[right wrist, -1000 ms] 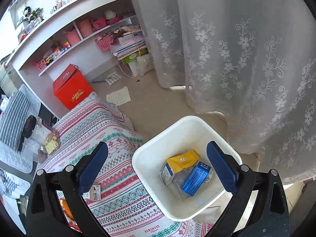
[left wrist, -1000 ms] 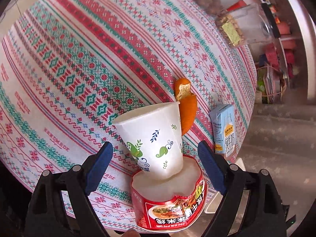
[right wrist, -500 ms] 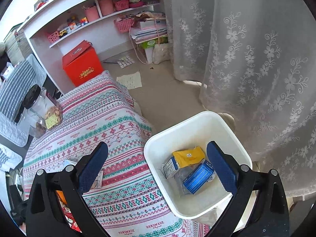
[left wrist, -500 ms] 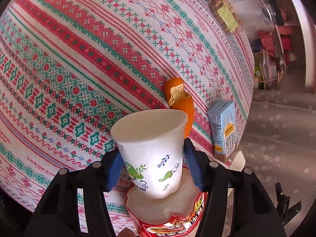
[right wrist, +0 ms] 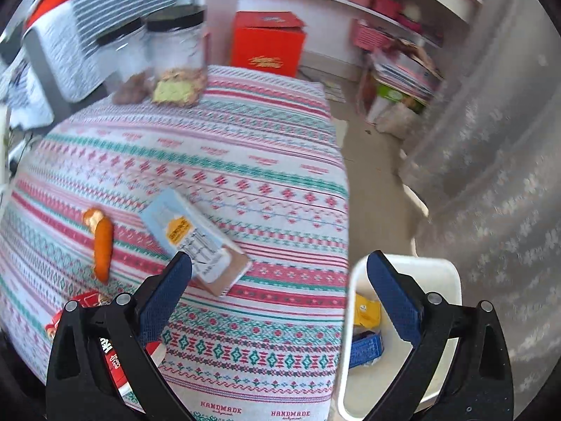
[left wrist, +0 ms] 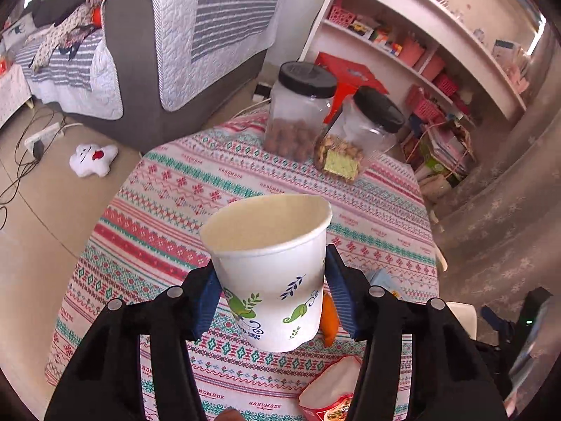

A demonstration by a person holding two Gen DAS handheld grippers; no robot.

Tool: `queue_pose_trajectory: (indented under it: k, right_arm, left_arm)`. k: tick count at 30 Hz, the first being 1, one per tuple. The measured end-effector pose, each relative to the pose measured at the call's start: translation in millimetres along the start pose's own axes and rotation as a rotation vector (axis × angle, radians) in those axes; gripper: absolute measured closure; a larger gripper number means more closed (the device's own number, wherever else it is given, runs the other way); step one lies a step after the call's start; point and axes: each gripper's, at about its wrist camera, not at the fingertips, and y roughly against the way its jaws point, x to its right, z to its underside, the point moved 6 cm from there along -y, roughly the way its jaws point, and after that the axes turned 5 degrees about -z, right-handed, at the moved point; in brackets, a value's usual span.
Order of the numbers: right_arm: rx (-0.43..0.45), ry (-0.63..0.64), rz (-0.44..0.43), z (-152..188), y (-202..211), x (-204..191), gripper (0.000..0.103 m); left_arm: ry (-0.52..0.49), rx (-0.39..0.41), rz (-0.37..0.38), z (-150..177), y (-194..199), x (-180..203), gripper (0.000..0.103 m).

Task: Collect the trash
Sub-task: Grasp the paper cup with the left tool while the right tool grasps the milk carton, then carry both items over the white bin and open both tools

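My left gripper [left wrist: 271, 291] is shut on a white paper cup [left wrist: 273, 263] with green leaf prints, held upright above the patterned tablecloth [left wrist: 182, 217]. Below it lie an orange peel [left wrist: 329, 319] and a red noodle bowl [left wrist: 329, 393]. My right gripper [right wrist: 280, 266] stands open and empty over the table's near edge. Just beyond its left finger lies a light blue drink carton [right wrist: 196, 238], with the orange peel [right wrist: 101, 242] and the red noodle bowl [right wrist: 105, 343] further left. The white trash bin [right wrist: 452, 280] sits under its right finger and holds yellow and blue packs [right wrist: 366, 312].
Two clear jars with black lids [left wrist: 301, 112] [left wrist: 364, 133] stand at the table's far end. A grey sofa [left wrist: 157, 35] is beyond on the left, white shelves [left wrist: 438, 35] and a red box [right wrist: 266, 42] behind. A lace curtain [right wrist: 491, 140] hangs to the right.
The left gripper closed on the paper cup and lifted it off the noodle bowl, tilting up. The right gripper swung from above the bin towards the table and rolled.
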Motion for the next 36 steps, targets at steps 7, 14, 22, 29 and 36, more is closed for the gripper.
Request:
queue_pose_trajectory:
  k: [7, 14, 22, 29, 36]
  right_arm:
    - [-0.145, 0.369, -0.044, -23, -50, -70, 0.007]
    - [-0.265, 0.456, -0.076, -34, -83, -97, 0.008]
    - [-0.38, 0.478, -0.087, -26, -107, -99, 0.028]
    - [-0.334, 0.468, -0.132, -31, -98, -105, 0.045]
    - [-0.136, 0.316, -0.13, -81, -56, -101, 0.047]
  left_arm:
    - [-0.051, 0.136, 0.004, -23, 47, -11, 0.046]
    - [-0.022, 0.114, -0.018, -21, 44, -38, 0.046]
    - [-0.014, 0.088, -0.033, -15, 40, -55, 0.045]
    - [-0.004, 0.077, -0.046, -14, 35, -59, 0.045]
    - [-0.003, 0.075, -0.074, -13, 24, -58, 0.046]
